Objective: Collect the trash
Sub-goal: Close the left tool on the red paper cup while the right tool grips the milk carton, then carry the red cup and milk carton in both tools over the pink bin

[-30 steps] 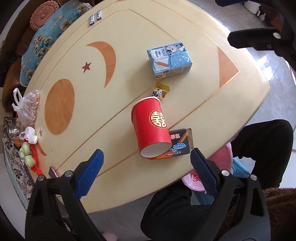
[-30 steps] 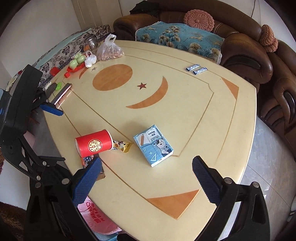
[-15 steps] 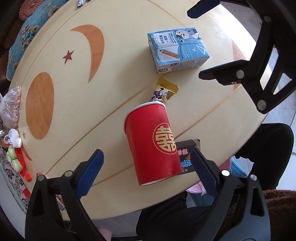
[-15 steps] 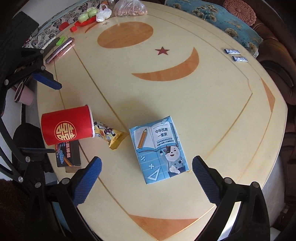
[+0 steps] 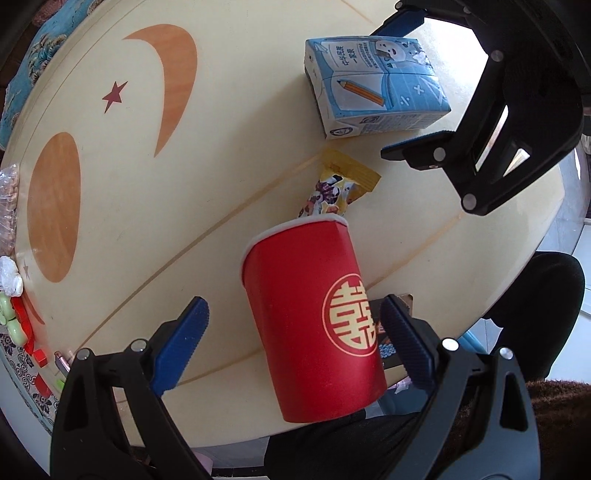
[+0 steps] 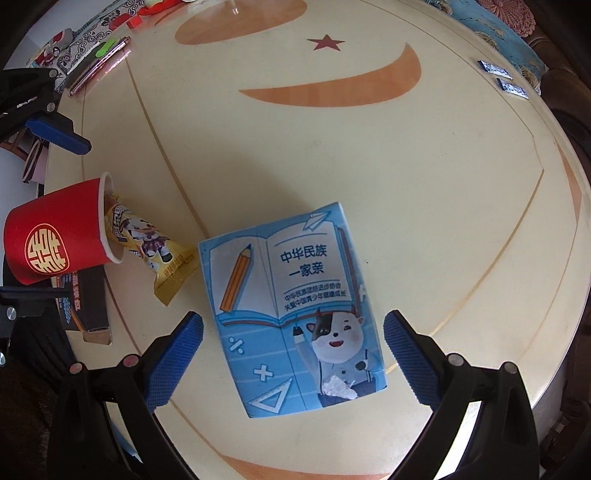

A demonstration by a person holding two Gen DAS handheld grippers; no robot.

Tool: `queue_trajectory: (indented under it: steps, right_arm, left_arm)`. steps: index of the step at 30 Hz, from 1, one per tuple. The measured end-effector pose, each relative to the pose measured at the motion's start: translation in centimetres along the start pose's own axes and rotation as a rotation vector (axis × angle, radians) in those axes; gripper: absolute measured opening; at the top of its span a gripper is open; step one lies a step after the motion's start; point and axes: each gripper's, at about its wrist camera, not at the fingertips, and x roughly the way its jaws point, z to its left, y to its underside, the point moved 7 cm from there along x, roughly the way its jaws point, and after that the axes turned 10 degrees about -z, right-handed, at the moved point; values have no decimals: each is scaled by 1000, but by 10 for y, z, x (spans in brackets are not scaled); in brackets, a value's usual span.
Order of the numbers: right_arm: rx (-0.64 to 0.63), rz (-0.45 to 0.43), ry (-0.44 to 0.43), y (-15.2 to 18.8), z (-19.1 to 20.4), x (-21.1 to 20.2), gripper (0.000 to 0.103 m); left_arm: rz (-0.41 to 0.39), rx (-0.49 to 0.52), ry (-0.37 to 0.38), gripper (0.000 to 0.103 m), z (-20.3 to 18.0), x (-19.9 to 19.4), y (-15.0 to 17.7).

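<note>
Left claw (image 5: 291, 341) spread wide, pads either side of tipped red cup (image 5: 314, 317) w/o touching, near tabletop (image 5: 207, 206) edge. Yellow wrapper (image 6: 159, 258) at cup's mouth. Right claw (image 6: 291, 356) released, straddling blue carton (image 6: 291, 306) lying flat mid-tabletop.

It looked like a home living room. A cream counter (image 6: 406, 155) inlaid with a moon and star stood beside a brown sofa (image 6: 565, 77) with a blue floral cushion (image 6: 495, 26). A patterned cloth (image 6: 99, 26), a phone (image 6: 99, 64) and a bag of nuts (image 5: 6, 206) lay at its edge.
</note>
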Motion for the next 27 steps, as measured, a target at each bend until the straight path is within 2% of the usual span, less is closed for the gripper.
queue_trajectory:
  steps: [1,5,6,7,9,13,16,19,27]
  right_arm:
    - [4,0,-10,1,0,3,91]
    - [-20,-41,32,1,0,2,80]
    - [-12,-49,51,1,-2,0,73]
    - [7,-53,46,2,-3,-1,72]
    - [46,-69,38,6,-3,-4,71]
    - [95,-113,84,14,2,-11,71]
    - [176,-165,186,17,-3,-29,71]
    - [252,-197,176,19,-2,-48,70]
    - [319,-220,194,31,6,-72,71]
  left_arm:
    - [1,-4,8,91,-1,1,1]
    - [16,6,8,77,-2,4,4]
    - [20,5,6,69,-2,5,5]
    - [28,0,11,63,-2,6,6]
    - [25,-4,3,62,-3,6,7]
    - [12,-12,-6,57,-1,0,10]
    - [8,-30,-14,53,2,-5,14]
    - [-12,-47,-18,52,4,-13,18]
    - [-61,-82,-40,51,-1,-35,26]
